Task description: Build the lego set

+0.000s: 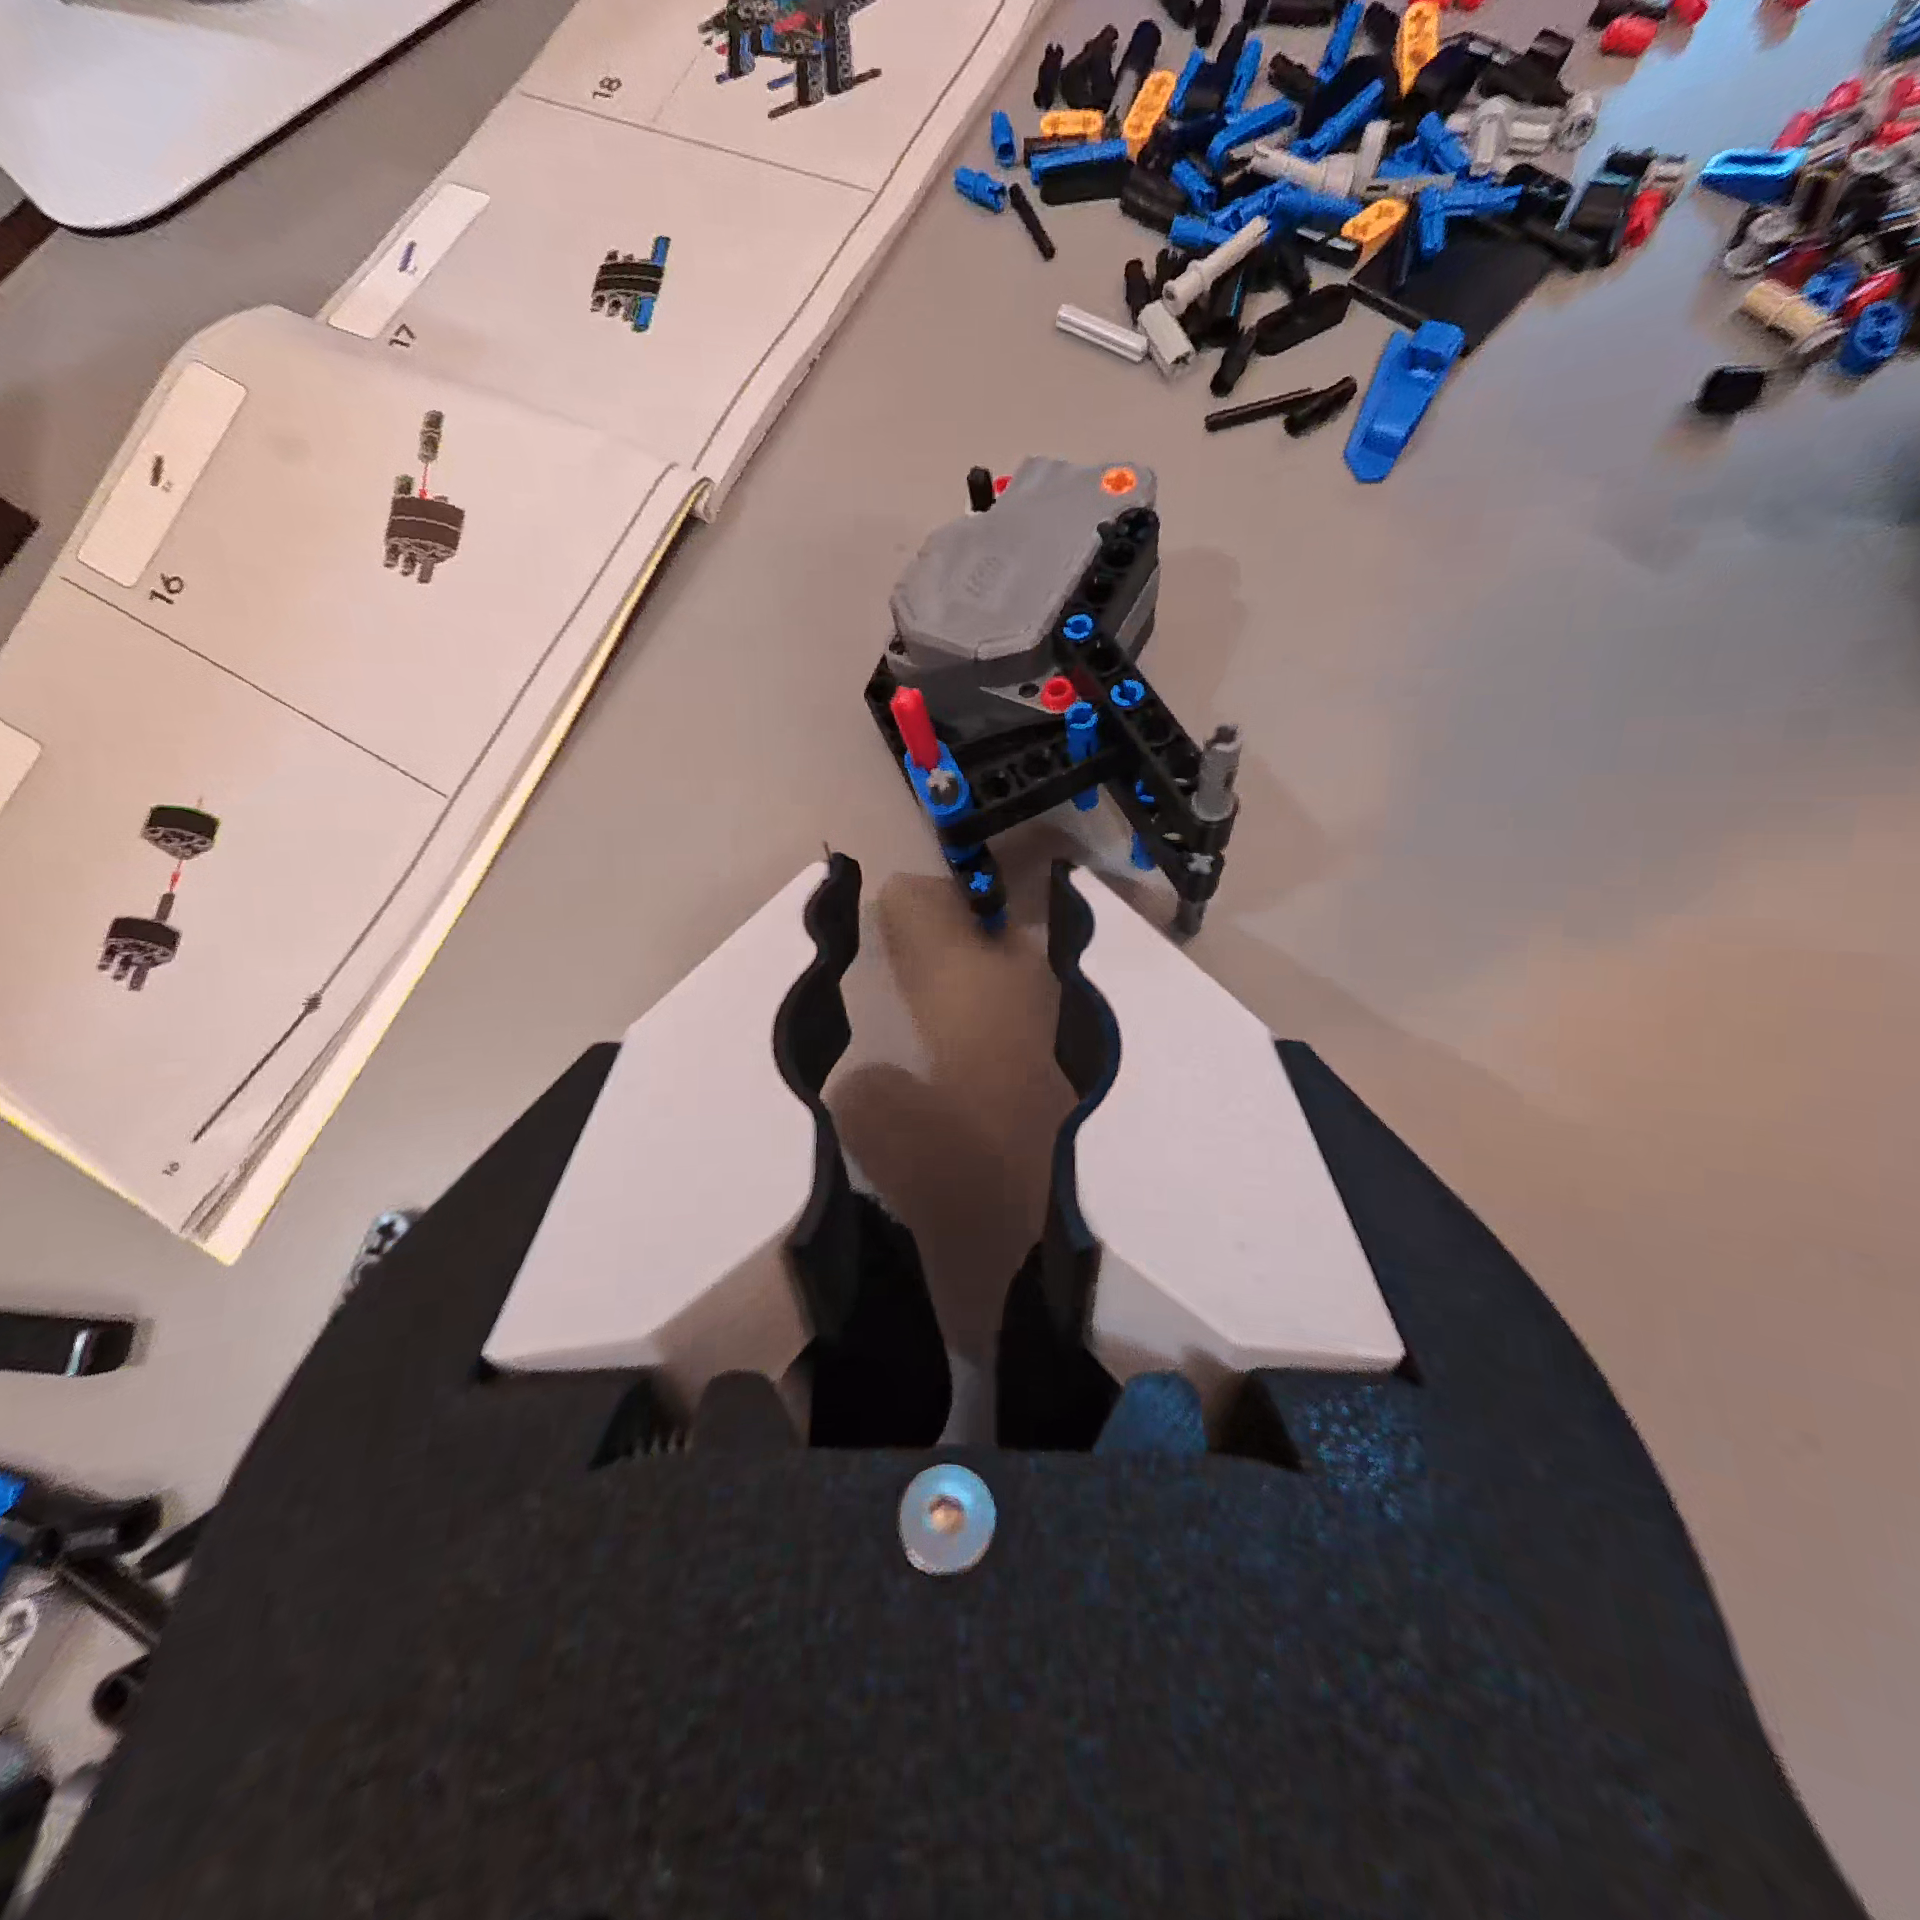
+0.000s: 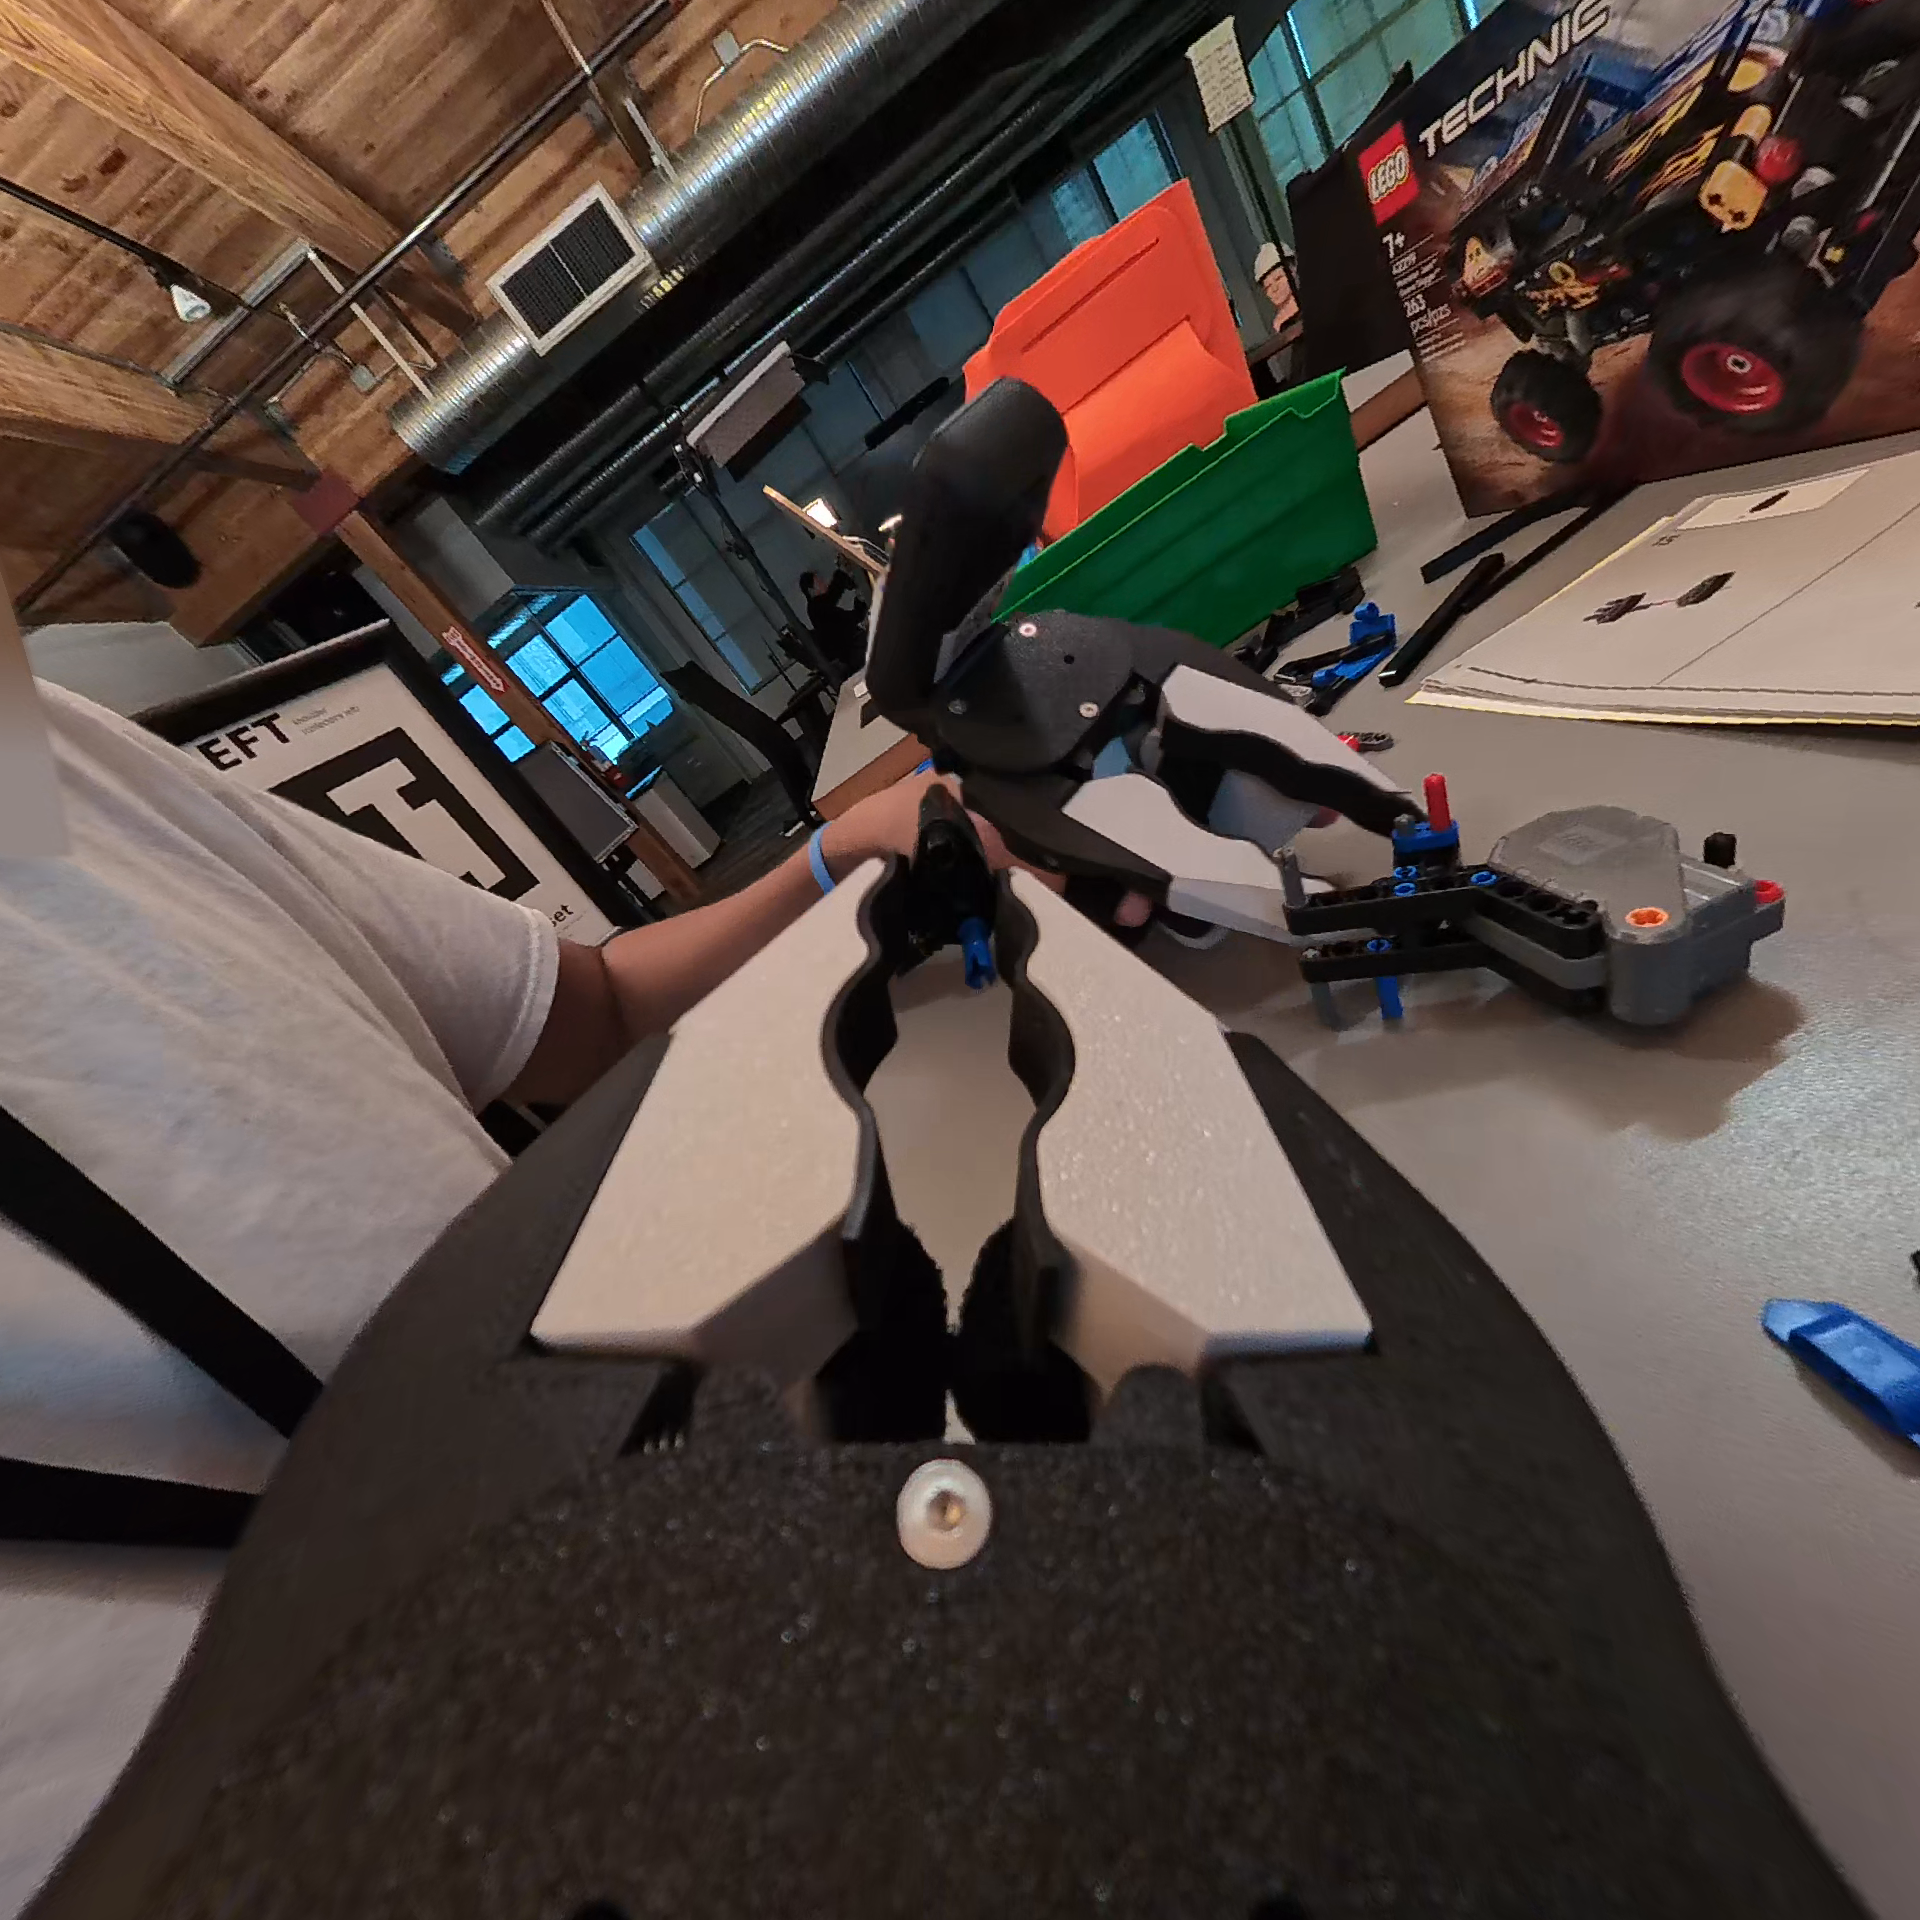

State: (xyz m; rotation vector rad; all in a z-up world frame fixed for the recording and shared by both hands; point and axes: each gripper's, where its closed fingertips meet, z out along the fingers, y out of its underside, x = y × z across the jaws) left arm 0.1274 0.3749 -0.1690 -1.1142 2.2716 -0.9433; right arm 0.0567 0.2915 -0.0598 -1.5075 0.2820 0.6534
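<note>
The part-built model, a grey motor block on black beams with blue pins and a red axle, stands on the grey table. My left gripper is open and empty, its fingertips just short of the model's near end, with one blue pin of the model between them. In the right wrist view the model lies to the right with the left gripper at its end. My right gripper is shut on a small black piece with a blue pin, held above the table.
The open instruction booklet lies left of the model. A heap of loose pieces is at the far right, with a blue piece nearer. The set's box, a green bin and a person's arm show in the right wrist view. The grippers' ends are close to 15 cm from one another.
</note>
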